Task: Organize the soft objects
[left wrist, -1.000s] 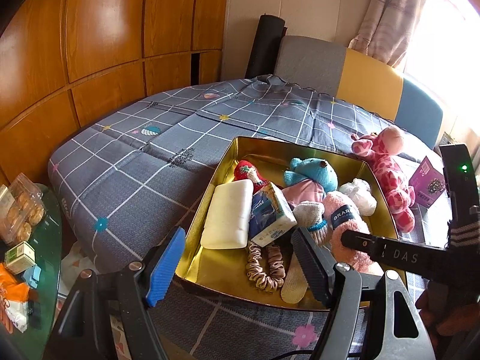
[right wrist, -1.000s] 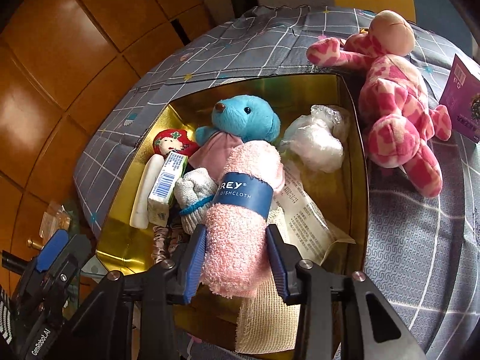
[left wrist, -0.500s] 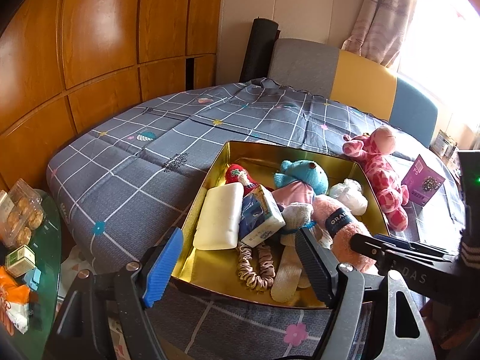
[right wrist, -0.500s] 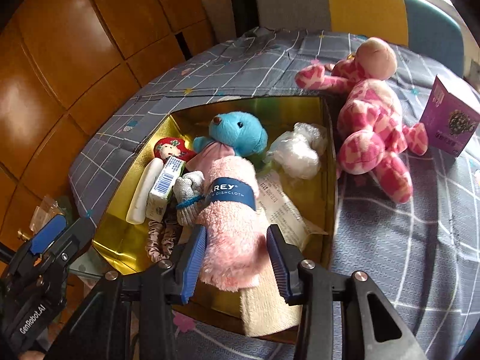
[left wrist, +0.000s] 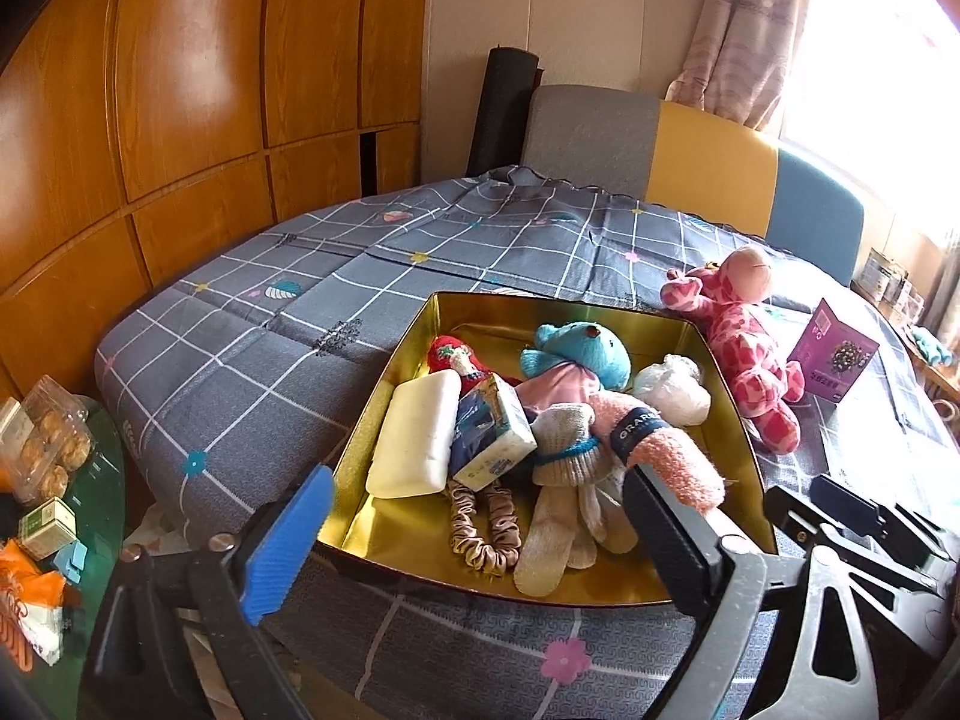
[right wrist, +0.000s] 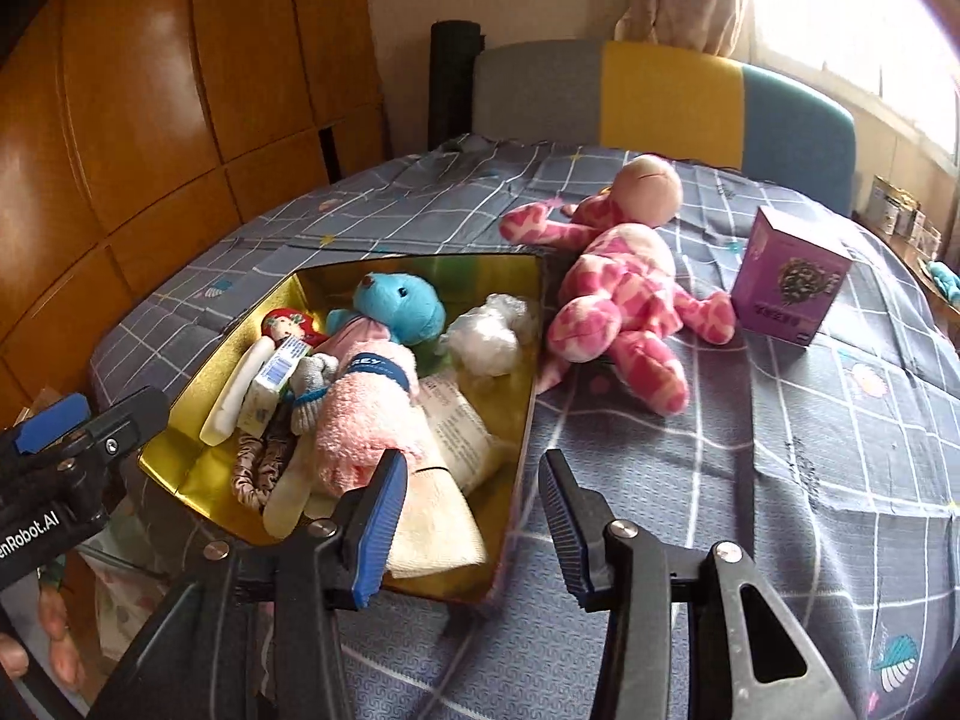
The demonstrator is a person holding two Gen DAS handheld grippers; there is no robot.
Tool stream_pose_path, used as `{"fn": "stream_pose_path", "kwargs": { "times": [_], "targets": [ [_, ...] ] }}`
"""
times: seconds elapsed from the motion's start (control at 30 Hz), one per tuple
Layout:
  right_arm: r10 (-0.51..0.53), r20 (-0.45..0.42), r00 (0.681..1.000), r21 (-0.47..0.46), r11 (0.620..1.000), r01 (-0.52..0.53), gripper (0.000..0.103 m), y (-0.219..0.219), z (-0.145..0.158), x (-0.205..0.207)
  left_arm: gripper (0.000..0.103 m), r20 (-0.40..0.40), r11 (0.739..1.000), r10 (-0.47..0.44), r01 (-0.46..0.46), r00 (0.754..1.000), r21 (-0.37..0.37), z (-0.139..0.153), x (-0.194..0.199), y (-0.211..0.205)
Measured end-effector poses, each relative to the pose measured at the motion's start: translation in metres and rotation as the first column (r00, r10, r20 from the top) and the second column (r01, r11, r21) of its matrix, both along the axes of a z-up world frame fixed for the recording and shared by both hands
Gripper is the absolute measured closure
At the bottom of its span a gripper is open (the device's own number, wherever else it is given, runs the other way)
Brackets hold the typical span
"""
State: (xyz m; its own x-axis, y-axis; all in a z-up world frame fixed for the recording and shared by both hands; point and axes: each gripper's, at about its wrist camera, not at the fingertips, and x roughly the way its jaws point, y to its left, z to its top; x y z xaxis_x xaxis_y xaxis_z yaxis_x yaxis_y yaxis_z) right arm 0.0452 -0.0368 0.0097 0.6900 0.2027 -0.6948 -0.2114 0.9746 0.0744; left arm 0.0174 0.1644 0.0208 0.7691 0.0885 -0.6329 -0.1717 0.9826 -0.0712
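Note:
A gold tin (left wrist: 384,420) (right wrist: 522,420) on the grey checked bedspread holds a blue teddy (left wrist: 588,351) (right wrist: 399,306), a rolled pink dishcloth (left wrist: 666,450) (right wrist: 366,414), a white foam block (left wrist: 414,438), a tissue pack (left wrist: 492,432), socks, a scrunchie and a white bag (right wrist: 489,336). A pink spotted plush (left wrist: 744,348) (right wrist: 624,294) lies on the bedspread right of the tin. My left gripper (left wrist: 480,546) is open and empty before the tin's near edge. My right gripper (right wrist: 474,528) is open and empty over the tin's near right corner.
A purple box (right wrist: 789,282) (left wrist: 834,357) stands right of the pink plush. A glass side table (left wrist: 54,480) with snack packs is at the far left. Wooden panels and a grey, yellow and blue headboard (left wrist: 708,174) lie behind the bed.
My right gripper has opened, let go of the pink dishcloth in the tin, and drawn back to the right. Both grippers have pulled back from the tin.

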Motion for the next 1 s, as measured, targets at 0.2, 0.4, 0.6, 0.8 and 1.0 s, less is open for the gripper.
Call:
{"fn": "stream_pose_path", "kwargs": {
  "times": [0.2, 0.4, 0.6, 0.8, 1.0],
  "targets": [
    [-0.035, 0.015, 0.999, 0.005, 0.999, 0.035, 0.057, -0.013, 0.003, -0.007, 0.0, 0.011, 1.0, 0.011, -0.012, 1.0, 0.015, 0.006, -0.005, -0.005],
    [-0.045, 0.043, 0.998, -0.011, 0.999, 0.045, 0.057, -0.014, 0.005, -0.014, 0.0, 0.008, 0.999, 0.021, -0.021, 1.0, 0.038, 0.008, -0.008, -0.009],
    [-0.05, 0.102, 0.993, -0.045, 0.997, 0.055, 0.057, -0.011, 0.012, -0.019, 0.0, 0.028, 0.999, 0.027, -0.028, 0.999, 0.04, 0.012, -0.012, -0.009],
    [-0.033, 0.095, 0.995, -0.053, 0.998, 0.039, 0.057, -0.007, 0.011, -0.02, 0.0, 0.03, 0.999, 0.033, -0.034, 0.999, 0.038, 0.013, -0.013, -0.008],
    [-0.03, 0.091, 0.995, -0.05, 0.998, 0.035, 0.057, -0.007, 0.01, -0.02, 0.0, 0.024, 0.999, 0.035, -0.036, 0.999, 0.036, 0.012, -0.012, -0.007]
  ]
}}
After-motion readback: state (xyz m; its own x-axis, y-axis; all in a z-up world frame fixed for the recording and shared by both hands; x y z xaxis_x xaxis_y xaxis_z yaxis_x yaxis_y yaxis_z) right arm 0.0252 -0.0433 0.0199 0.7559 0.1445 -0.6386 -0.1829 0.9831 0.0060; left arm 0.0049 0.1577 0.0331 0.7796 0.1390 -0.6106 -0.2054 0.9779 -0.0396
